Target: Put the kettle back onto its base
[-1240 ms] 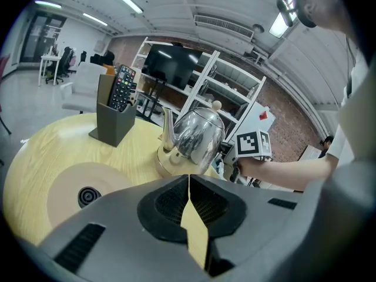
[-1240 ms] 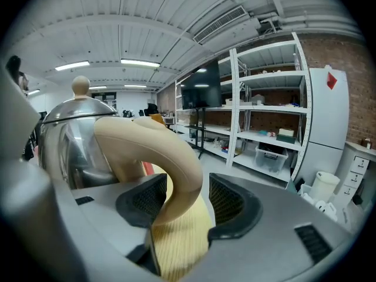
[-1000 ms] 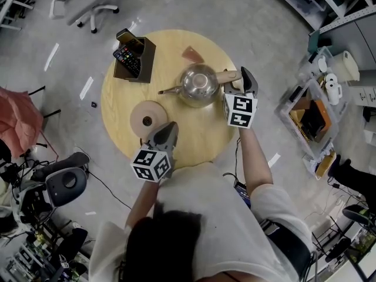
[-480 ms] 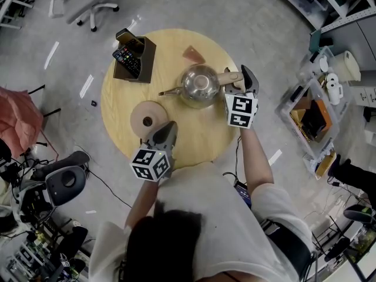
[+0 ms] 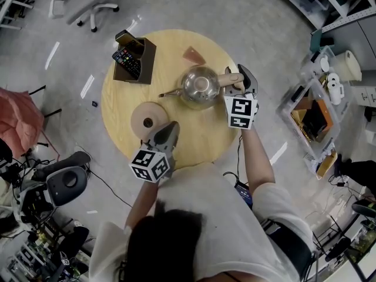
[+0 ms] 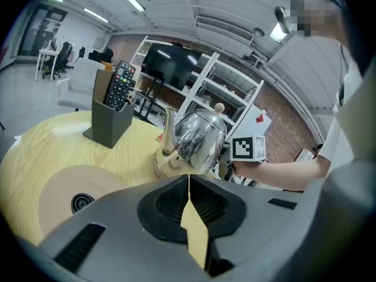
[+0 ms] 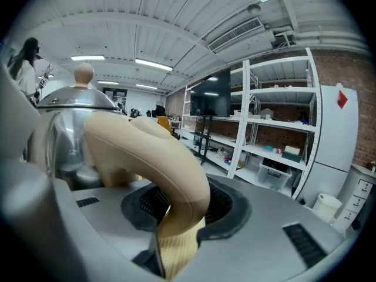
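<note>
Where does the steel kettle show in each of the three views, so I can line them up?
Head view: kettle right of centre on the table, spout pointing left.
Left gripper view: kettle mid-frame, just above the jaws.
Right gripper view: kettle fills the left, handle arching to centre.
Shared landmark: lid knob, atop the kettle in all three.

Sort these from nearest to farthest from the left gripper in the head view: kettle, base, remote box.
1. Base, at the table's near left.
2. Kettle, mid-table, toward the right.
3. Remote box, at the far left edge.
</note>
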A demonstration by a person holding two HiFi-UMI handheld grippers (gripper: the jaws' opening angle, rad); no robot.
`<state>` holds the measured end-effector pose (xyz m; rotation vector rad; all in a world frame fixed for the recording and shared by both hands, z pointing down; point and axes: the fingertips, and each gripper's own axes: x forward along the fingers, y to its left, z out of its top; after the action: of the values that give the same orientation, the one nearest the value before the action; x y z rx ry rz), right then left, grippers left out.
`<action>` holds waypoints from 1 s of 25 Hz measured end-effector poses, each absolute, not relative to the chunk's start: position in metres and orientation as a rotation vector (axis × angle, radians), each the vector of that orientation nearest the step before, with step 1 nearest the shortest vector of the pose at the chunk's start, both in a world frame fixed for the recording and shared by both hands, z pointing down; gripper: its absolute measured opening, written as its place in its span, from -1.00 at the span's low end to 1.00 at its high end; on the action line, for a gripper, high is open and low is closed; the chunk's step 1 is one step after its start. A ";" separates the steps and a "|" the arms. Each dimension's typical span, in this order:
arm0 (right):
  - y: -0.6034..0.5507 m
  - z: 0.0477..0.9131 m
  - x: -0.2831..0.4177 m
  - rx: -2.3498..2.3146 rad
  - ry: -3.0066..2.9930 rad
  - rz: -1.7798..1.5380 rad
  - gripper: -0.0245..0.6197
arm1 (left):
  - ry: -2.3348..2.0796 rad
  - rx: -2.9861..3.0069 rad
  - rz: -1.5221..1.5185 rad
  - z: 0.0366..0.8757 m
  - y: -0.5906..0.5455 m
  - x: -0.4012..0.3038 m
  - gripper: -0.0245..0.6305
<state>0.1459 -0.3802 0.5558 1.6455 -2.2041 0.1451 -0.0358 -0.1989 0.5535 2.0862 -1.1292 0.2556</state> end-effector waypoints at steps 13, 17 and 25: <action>-0.385 0.552 0.148 1.706 -2.215 0.199 -0.57 | -1.134 2.057 0.262 0.556 -0.202 -0.040 -0.84; -0.383 0.553 0.150 1.724 -2.208 0.219 -0.57 | -1.161 2.049 0.259 0.557 -0.203 -0.045 -0.84; -0.383 0.550 0.147 1.740 -2.194 0.225 -0.58 | -1.215 2.044 0.246 0.554 -0.204 -0.055 -0.84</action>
<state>0.1473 -0.3827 0.5504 1.7398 -2.1940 0.2253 -0.0549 -0.2043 0.5544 2.0441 -1.2148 0.2460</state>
